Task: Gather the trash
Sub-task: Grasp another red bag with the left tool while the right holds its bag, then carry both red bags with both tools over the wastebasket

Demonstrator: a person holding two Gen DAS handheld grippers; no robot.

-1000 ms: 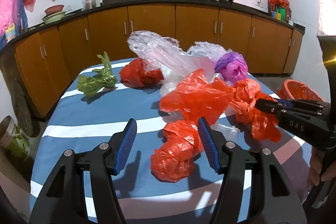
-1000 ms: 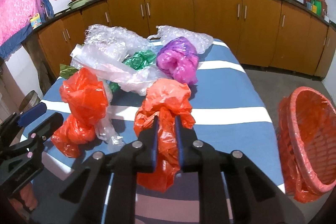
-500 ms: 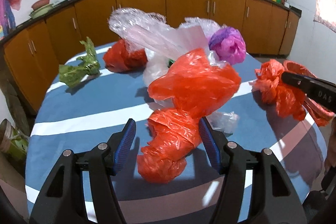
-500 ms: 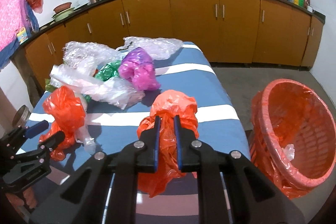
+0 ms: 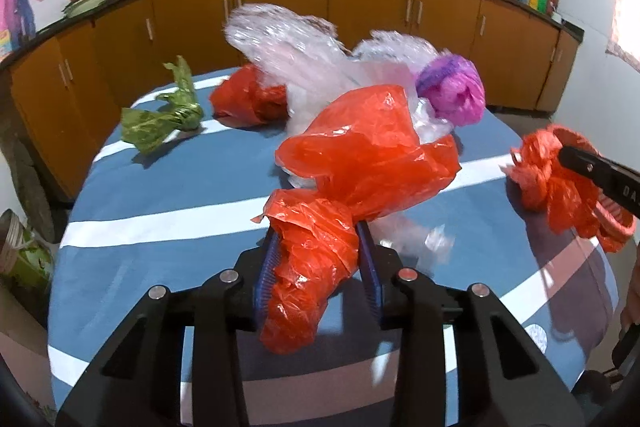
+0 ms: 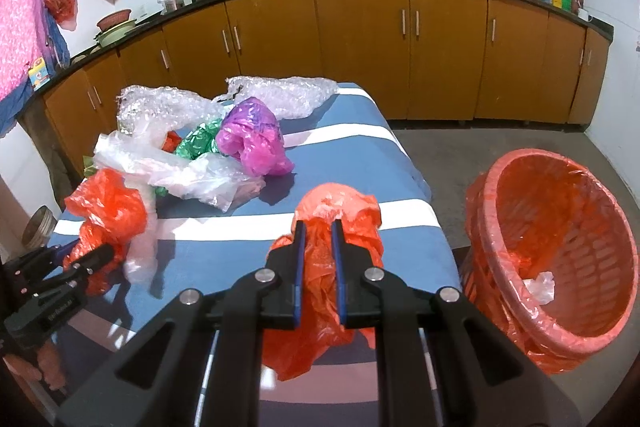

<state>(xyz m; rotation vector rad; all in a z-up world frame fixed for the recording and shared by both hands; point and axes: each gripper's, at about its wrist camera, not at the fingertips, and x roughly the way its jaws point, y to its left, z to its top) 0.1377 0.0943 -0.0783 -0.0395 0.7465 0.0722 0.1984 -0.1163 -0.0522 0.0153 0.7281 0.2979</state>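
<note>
Red plastic bag is clamped as my left gripper has just been closing; my right gripper pinches another red bag at the table's near edge. Thin film could slip before the basket.

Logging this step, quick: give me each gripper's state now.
Left gripper: jaws have just been closing, now shut on the large orange bag.
Right gripper: shut on a crumpled orange bag, near the basket.
</note>
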